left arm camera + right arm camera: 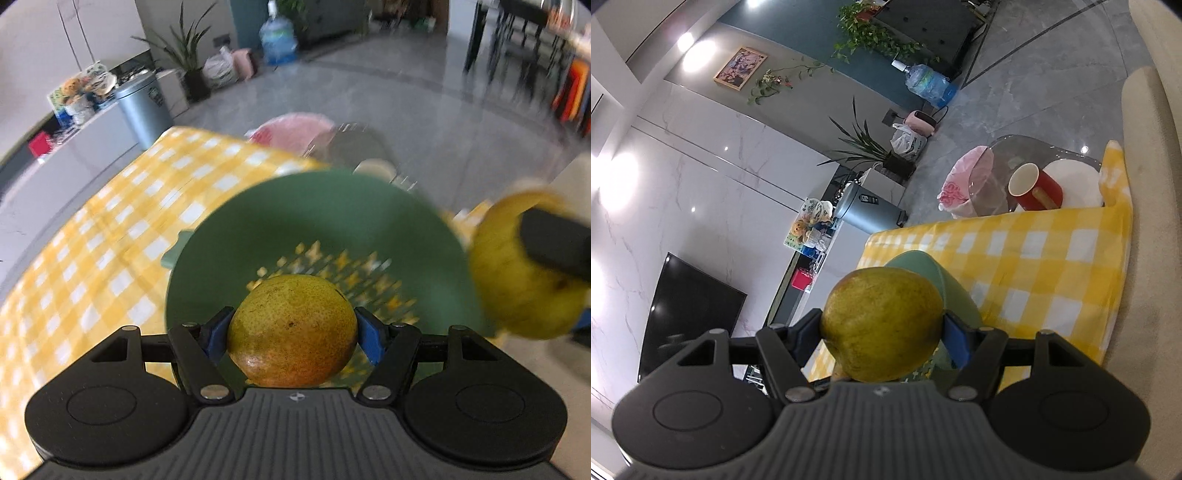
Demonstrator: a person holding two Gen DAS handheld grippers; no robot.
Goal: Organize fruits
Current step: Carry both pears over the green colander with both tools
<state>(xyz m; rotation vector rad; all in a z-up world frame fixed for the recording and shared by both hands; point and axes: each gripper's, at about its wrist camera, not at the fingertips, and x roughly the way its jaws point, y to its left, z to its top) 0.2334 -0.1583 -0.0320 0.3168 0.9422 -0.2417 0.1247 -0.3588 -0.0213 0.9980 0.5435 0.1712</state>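
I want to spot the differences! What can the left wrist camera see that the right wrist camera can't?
Only the left view looks down into the green strainer, with its holes, and shows the orange-tinted pear in the left gripper. Only the right view shows the red mug and the TV. Both show the yellow-green pear in the right gripper and the checkered cloth.

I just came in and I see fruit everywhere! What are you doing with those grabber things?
Fruit is being sorted. The left gripper is clamped on a yellow-orange fruit, held over the green strainer bowl on the yellow checked tablecloth. The right gripper is clamped on a greener fruit, held beside that same bowl. The bowl looks empty so far.
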